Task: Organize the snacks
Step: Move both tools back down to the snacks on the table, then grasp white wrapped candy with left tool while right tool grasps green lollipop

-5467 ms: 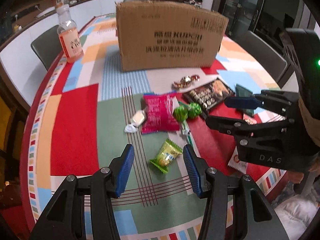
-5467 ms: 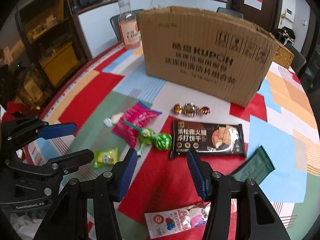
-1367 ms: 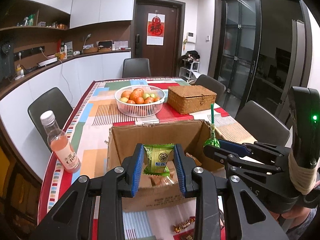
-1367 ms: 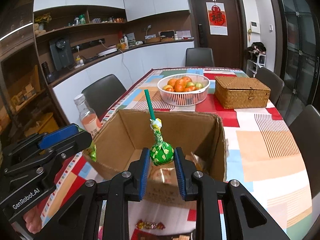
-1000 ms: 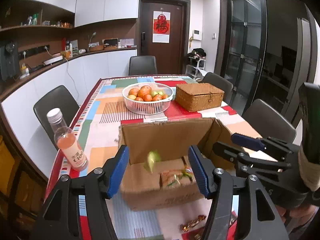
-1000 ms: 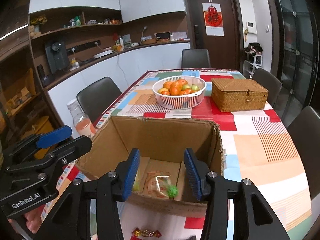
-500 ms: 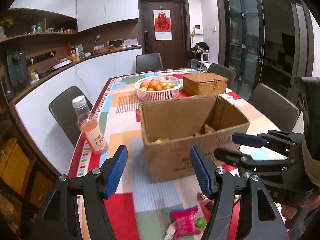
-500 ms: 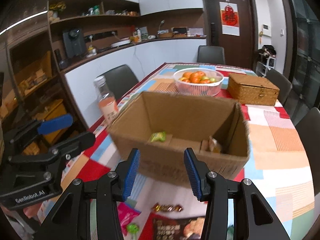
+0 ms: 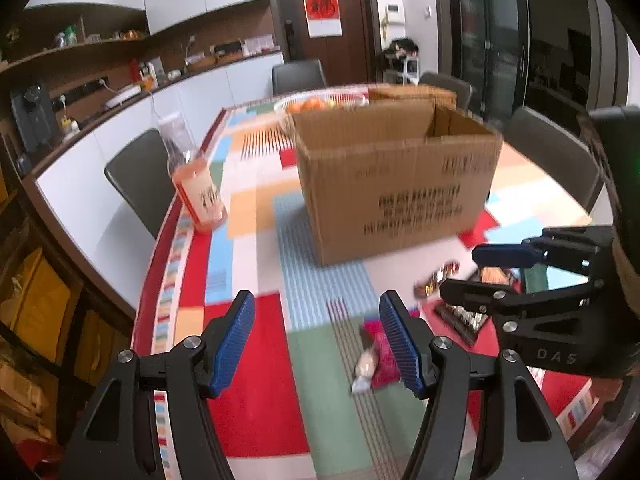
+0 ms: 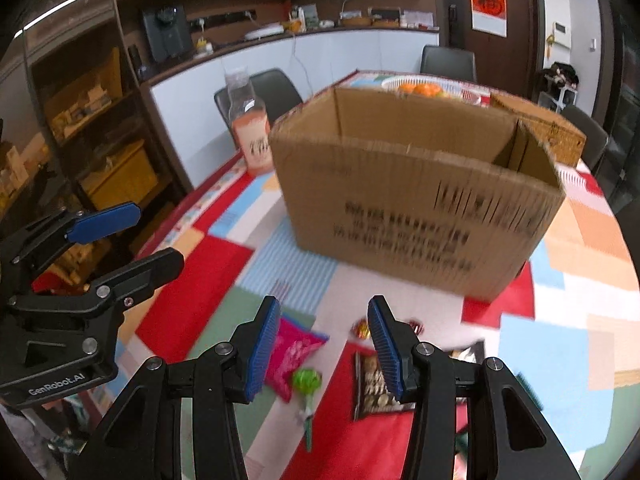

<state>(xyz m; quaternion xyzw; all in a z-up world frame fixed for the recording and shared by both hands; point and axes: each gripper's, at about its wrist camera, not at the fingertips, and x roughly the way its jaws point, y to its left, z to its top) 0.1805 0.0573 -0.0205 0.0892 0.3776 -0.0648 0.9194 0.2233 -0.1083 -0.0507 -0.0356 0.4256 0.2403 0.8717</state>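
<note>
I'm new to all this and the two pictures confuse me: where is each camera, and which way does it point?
Left wrist view: sits on the left gripper, looking forward over the table at the box; its own open blue-padded fingers show, with the right gripper alongside.
Right wrist view: sits on the right gripper, facing the same box above a lollipop; the left gripper shows at the side.
Shared: box, bottle, pink packet, fruit basket.
</note>
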